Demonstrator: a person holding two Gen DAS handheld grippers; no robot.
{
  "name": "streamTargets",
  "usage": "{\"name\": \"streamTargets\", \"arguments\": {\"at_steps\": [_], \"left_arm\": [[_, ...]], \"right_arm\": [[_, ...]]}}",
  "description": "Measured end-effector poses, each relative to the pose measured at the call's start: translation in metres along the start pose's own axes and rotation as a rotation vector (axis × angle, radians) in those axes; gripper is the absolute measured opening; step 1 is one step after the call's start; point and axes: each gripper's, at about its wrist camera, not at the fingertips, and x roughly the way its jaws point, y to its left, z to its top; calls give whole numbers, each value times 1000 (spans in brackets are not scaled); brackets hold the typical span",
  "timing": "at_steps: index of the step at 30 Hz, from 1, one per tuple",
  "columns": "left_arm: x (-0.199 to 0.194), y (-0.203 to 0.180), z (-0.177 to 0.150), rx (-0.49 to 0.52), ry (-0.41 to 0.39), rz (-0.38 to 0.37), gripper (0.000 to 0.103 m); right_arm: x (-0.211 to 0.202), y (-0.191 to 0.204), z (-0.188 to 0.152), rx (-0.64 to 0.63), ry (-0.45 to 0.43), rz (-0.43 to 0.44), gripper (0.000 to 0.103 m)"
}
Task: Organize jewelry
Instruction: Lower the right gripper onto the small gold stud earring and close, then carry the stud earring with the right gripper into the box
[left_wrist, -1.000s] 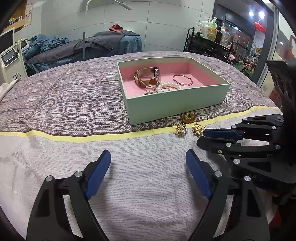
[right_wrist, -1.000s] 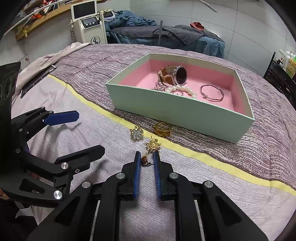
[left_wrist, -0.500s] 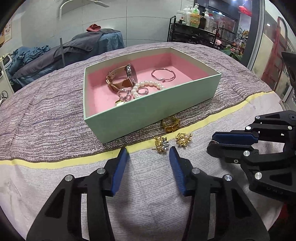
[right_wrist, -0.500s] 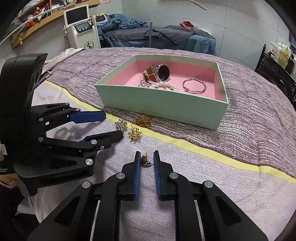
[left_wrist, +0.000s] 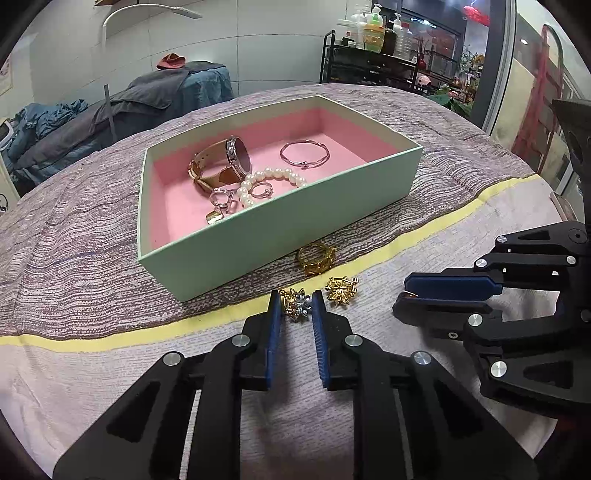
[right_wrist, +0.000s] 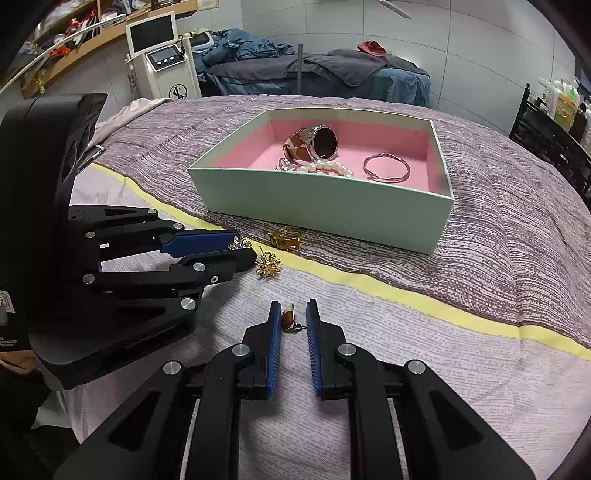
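Observation:
My left gripper (left_wrist: 295, 299) is closing its jaws, and the blue pads touch both sides of a gold and silver flower earring (left_wrist: 295, 305) on the cloth. A matching gold flower earring (left_wrist: 341, 290) and a gold ring (left_wrist: 316, 258) lie just beyond it, in front of the mint box (left_wrist: 280, 229). The box is lined in pink and holds a watch (left_wrist: 225, 162), a pearl bracelet (left_wrist: 273, 177), a silver bangle (left_wrist: 304, 154) and small rings. My right gripper (right_wrist: 293, 314) is shut on an amber-stone earring (right_wrist: 289, 318), a little above the cloth, to the right of the left gripper (right_wrist: 243, 247).
The round table wears a purple, yellow-striped and pale cloth (left_wrist: 110, 369). Behind it stand a massage bed (right_wrist: 332, 70), a white machine with a screen (right_wrist: 162, 55) and a black shelf of bottles (left_wrist: 373, 51).
The left gripper moved forward to the flower earring and its jaws went from wide apart to narrow around it. The right gripper kept its hold on the amber earring and barely moved.

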Motion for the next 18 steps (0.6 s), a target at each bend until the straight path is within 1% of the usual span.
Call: {"name": "streamTargets", "arguments": {"at_steps": [6,10,12,18], "left_arm": [[-7,4,-8,-29,-8,-11,17],[-13,8,-13,-42,-11,-3,17],[-17,10,-15,-51,-17,-5,16],[-31,15,-11,-57,-45,-4,16]], "right_arm": [[-4,0,-2,5,-7,2,13],[-8,-2,-2,11,-20,4,13],[-11,-3,-1,20,-27,17,13],[-22,-5,4,25,-52,31,13]]}}
